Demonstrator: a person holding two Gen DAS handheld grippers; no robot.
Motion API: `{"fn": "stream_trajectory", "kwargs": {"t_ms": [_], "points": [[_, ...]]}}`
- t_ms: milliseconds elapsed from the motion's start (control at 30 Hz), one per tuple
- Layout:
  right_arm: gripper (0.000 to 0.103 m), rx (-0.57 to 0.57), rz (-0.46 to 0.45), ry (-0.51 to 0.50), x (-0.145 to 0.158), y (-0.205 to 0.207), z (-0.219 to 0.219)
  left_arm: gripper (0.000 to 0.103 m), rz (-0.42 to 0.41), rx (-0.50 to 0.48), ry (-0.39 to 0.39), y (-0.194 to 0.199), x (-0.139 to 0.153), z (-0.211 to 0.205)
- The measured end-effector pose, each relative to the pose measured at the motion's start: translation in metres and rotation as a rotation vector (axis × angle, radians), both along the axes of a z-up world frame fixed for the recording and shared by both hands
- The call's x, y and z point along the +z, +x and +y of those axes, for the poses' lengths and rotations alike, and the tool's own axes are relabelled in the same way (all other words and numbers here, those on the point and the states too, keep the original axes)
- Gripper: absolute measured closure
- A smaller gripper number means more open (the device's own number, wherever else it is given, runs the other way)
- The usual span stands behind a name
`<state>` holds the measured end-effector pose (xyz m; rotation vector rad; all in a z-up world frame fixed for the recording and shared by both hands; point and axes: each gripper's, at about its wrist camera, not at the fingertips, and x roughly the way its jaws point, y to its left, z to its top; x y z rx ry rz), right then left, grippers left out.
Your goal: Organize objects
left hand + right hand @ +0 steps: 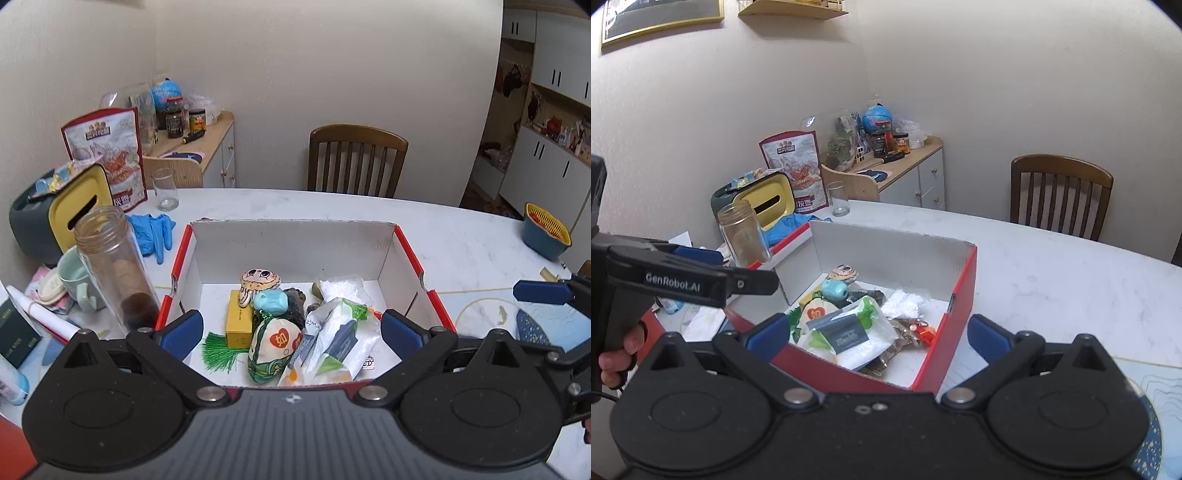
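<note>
A red cardboard box with white inside (295, 245) (960, 284) stands on the white table. It holds several small things: a yellow box (239, 325), a light blue case (271, 301) (834, 289), a plush figure (258, 280), a green pouch with a red heart (271, 349), white packets (343, 332) (849, 338) and a green tassel (218, 350). My left gripper (291, 332) is open and empty over the box's near edge. My right gripper (879, 338) is open and empty at the box's near right corner.
A clear jar (114, 266) (744, 234), a green mug (75, 282), blue gloves (153, 230), a yellow tissue box (79, 210), a glass (165, 190) and a snack bag (107, 151) crowd the table's left. A blue and yellow basket (546, 230) stands right. A wooden chair (356, 160) is behind.
</note>
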<state>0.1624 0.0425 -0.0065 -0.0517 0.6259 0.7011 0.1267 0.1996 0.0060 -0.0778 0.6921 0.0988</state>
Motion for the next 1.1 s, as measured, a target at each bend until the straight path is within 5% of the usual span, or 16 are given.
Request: {"fn": "stream_trajectory", "kwargs": {"t_ms": [1100], "points": [[0.001, -0.038, -0.008, -0.01, -0.005, -0.013, -0.022, 0.0, 0.027, 0.021, 0.048, -0.01, -0.001, -0.019]]}}
